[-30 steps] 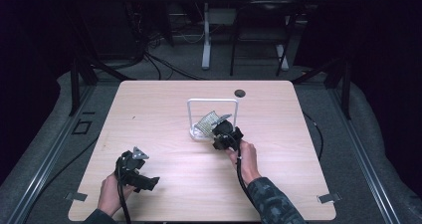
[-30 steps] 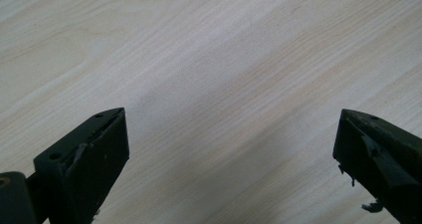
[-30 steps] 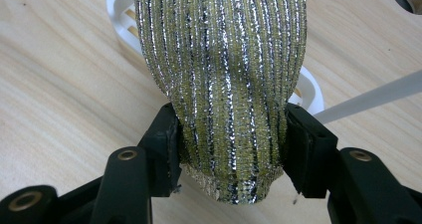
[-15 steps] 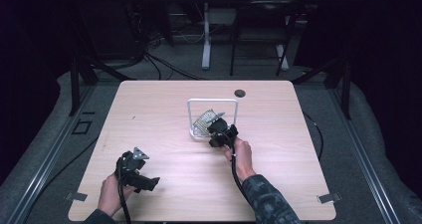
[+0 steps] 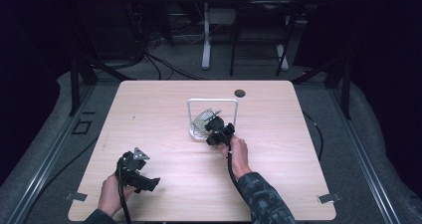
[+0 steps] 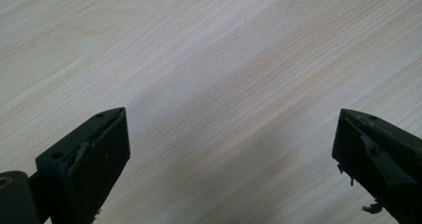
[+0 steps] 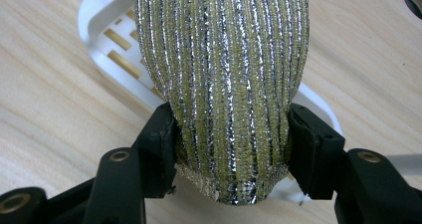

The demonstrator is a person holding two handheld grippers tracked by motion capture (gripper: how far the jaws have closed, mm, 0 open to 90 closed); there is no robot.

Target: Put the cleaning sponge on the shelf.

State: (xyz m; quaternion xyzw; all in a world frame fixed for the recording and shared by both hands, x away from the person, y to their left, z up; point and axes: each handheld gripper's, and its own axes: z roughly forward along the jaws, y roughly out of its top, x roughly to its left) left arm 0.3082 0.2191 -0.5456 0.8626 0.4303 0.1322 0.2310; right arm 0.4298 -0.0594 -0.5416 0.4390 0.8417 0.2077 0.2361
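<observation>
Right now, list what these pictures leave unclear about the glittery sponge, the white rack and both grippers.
- Sponge: right gripper view, top edge cuts off its far end; the right gripper covers its flanks.
- Sponge, high view: too small to read the texture.
- White rack: right gripper view, the sponge hides its middle, so whether the sponge rests on it is unclear.
- Left gripper: left gripper view, frame edges crop both jaws.
- Dark round spot: high view, too small to identify.

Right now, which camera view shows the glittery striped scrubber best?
The right gripper view: the scrubber is close up between the right gripper jaws, over the white rack. The high view shows it small and partly hidden. The left gripper view looks at bare table.
</observation>
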